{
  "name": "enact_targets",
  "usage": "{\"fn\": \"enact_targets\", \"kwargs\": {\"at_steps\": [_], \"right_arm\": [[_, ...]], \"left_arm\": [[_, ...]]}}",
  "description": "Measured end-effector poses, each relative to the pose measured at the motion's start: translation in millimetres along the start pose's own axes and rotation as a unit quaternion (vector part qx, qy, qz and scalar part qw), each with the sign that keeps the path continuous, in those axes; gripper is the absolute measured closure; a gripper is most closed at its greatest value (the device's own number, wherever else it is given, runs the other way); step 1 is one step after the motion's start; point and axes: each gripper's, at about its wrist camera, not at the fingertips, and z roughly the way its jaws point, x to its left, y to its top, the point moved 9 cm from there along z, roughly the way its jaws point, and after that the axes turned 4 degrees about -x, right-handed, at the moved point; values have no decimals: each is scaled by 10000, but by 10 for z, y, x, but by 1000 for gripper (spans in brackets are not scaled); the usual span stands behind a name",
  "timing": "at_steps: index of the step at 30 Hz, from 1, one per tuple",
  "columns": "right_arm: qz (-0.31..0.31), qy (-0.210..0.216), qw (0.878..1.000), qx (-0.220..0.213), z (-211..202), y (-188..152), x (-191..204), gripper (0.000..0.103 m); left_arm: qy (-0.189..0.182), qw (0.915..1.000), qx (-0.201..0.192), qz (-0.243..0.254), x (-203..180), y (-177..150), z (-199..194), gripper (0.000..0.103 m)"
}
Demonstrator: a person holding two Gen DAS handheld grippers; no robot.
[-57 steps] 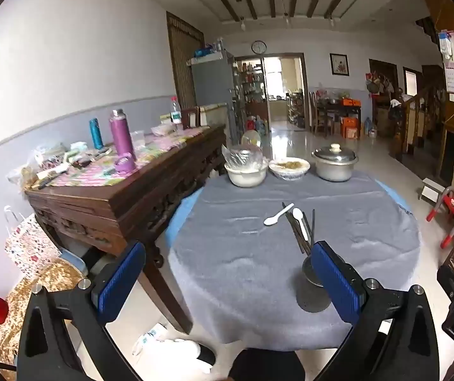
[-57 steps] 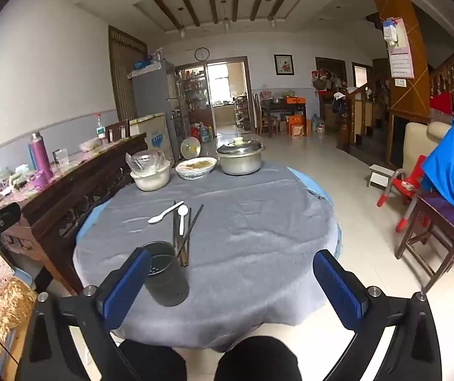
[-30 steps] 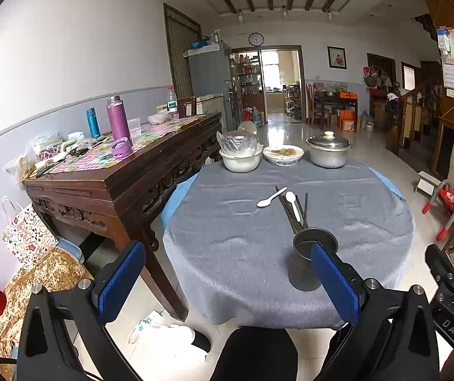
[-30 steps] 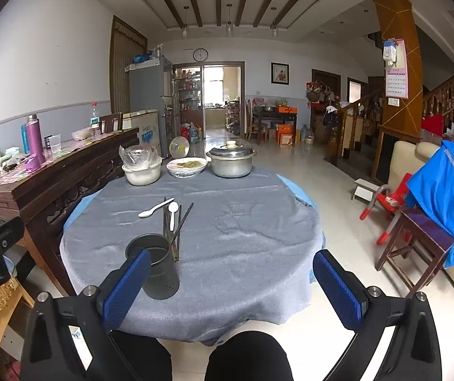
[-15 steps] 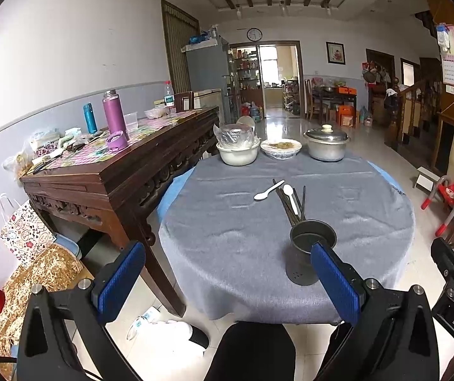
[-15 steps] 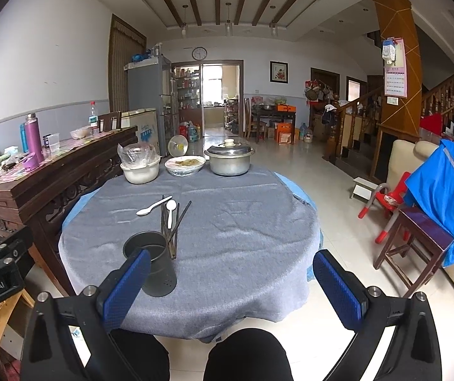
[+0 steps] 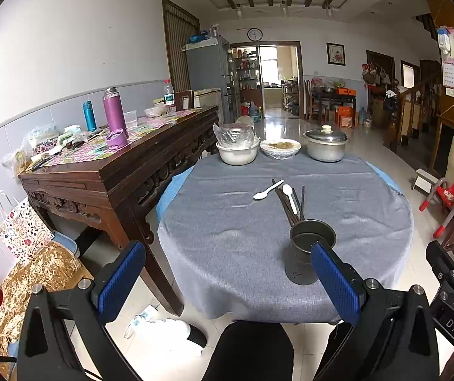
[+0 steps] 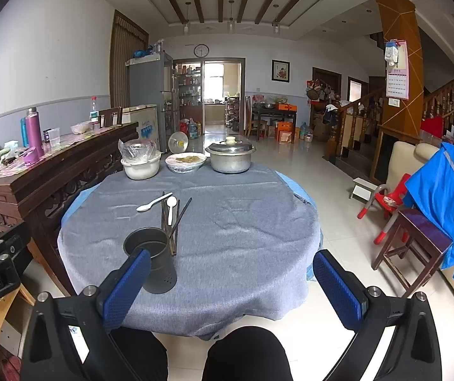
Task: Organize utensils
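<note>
**Two tools wide open, utensils loose on the counter**

Both tools hang short of the near edge of the round counter [image 8: 258, 254], which is draped in a grey cloth; the left tool [image 7: 227, 281] has its blue-padded fingers spread wide with nothing between them; the right tool [image 8: 231, 281] is spread just as wide and holds nothing either.

A dark metal utensil holder [image 8: 150, 263] stands upright near the front of the counter, its lower wall pierced with small holes; seen from the left wrist it sits just behind the right-hand finger [image 7: 335, 281], and from the right wrist just behind the left-hand finger [image 8: 127, 285]. Just beyond the holder lies a bundle of dark chopsticks [image 8: 174, 222], flat on the cloth and pointing away from the holder; one white spoon [image 8: 171, 208] lies on top of the bundle; a second white spoon [image 8: 150, 203] lies beside them to the left, angled, bowl toward the left.

At the far edge stand a white bowl [image 8: 140, 166] covered with plastic, a plate of food [image 8: 185, 161] and a lidded metal pot [image 8: 230, 157]; a dark wooden sideboard [image 7: 106, 171] stands to the left of the counter, cluttered with bottles and small items.
</note>
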Motion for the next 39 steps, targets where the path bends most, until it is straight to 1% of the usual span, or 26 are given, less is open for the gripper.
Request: {"fn": "enact_targets", "kwargs": {"at_steps": [9,15,18,22,24,25,29,30,33,34,35,36,37,38,39], "right_arm": [[-8,-6,10000,21,5,0,0,0],[-23,-44,10000,30,60,27,-60,0],[54,123,9998,160,173,61,-99,0],[399,596,9961,505,463,141,-166,0],[635,1068,9893,761,684,192,-159,0],[776,1335,9836,929,816,210,-147,0],[1046,1915,9651,1445,1351,271,-39,0],[1053,1989,9621,1539,1472,285,-11,1],[1074,2303,9491,1862,1980,350,176,9],[1055,2491,9414,2013,2205,370,277,14],[1046,2607,9364,2103,2357,390,363,20],[1020,2707,9317,2195,2529,405,450,22],[990,2810,9265,2298,2718,406,538,28],[1002,2939,9194,2416,2952,406,649,34],[1005,3021,9146,2493,3133,401,734,36]], "left_arm": [[-21,10000,6,-18,7,1,7,0],[-24,10000,-27,-49,7,86,95,0],[11,10000,9,17,36,131,202,0],[90,9999,74,80,195,218,470,0],[136,9997,212,51,308,252,679,0],[132,9995,286,15,369,275,818,0],[178,9987,486,31,484,330,1293,0],[177,9982,564,69,490,332,1449,0],[-35,9965,828,144,427,312,1907,0],[-113,9956,916,181,390,302,2080,0],[-173,9948,984,209,360,292,2203,0],[-270,9938,1058,229,313,282,2368,0],[-364,9928,1115,230,265,274,2518,0],[-433,9920,1162,223,223,265,2655,0],[-499,9911,1215,209,186,258,2797,0]]}}
